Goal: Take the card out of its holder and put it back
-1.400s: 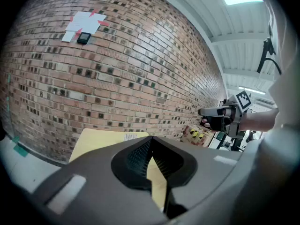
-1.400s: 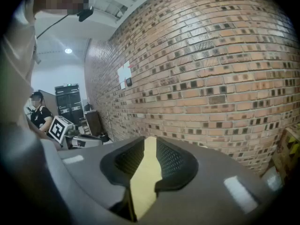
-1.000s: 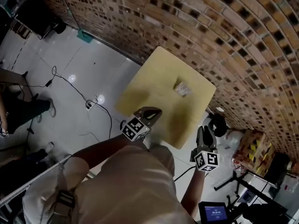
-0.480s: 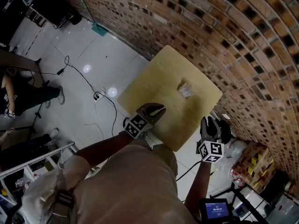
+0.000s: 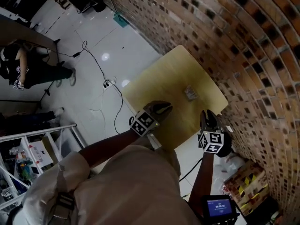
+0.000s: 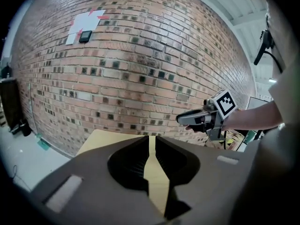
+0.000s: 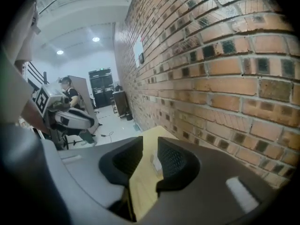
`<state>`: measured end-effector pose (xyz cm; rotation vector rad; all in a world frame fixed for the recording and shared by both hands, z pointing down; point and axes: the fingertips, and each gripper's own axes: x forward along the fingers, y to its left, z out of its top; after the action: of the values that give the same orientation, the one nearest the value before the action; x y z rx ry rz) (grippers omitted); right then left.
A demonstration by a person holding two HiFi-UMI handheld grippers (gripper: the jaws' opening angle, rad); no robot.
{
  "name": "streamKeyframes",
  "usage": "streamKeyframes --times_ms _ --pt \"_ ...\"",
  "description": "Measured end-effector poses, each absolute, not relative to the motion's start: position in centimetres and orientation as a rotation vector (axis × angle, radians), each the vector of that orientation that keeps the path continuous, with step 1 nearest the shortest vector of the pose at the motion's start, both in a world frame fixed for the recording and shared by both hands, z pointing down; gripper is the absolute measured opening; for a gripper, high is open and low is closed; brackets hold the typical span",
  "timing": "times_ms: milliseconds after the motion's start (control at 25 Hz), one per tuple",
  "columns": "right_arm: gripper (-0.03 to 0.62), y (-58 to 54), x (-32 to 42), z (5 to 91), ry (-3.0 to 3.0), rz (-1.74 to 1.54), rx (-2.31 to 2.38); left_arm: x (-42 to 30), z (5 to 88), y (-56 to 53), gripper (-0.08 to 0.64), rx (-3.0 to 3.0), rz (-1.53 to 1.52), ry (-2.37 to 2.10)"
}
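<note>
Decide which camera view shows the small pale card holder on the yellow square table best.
The head view: the small pale card holder lies unobstructed on the yellow square table. The right gripper view shows the holder small and partly hidden. The left gripper view shows a strip of table, no holder.

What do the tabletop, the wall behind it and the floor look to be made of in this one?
Tabletop: pale yellow board with a matte finish, probably wood or laminate. It is flat and even in colour, and no grain can be made out.
Wall: rough brick, red-brown mixed with darker bricks, with clear mortar lines.
Floor: pale and glossy, likely tile. It reflects the ceiling lights and shows faint joint lines.
</note>
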<state>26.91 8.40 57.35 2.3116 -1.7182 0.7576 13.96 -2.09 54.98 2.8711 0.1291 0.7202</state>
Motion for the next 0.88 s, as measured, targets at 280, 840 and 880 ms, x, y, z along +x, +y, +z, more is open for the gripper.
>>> streamKeyframes --times_ms 280,840,880 --pt "0.094 6.6 28.9 61.3 -1.799 0.784 2.138 14.3 55.6 -1.1 0.06 2.879 0.733 -0.043" --pt "0.094 2.8 30.3 70.9 -1.844 0.891 1.895 14.0 57.1 0.4 0.054 2.832 0.774 -0.216" --pt "0.094 2.7 30.2 71.4 -1.845 0.897 1.88 14.0 57.2 0.4 0.052 2.828 0.779 -0.221"
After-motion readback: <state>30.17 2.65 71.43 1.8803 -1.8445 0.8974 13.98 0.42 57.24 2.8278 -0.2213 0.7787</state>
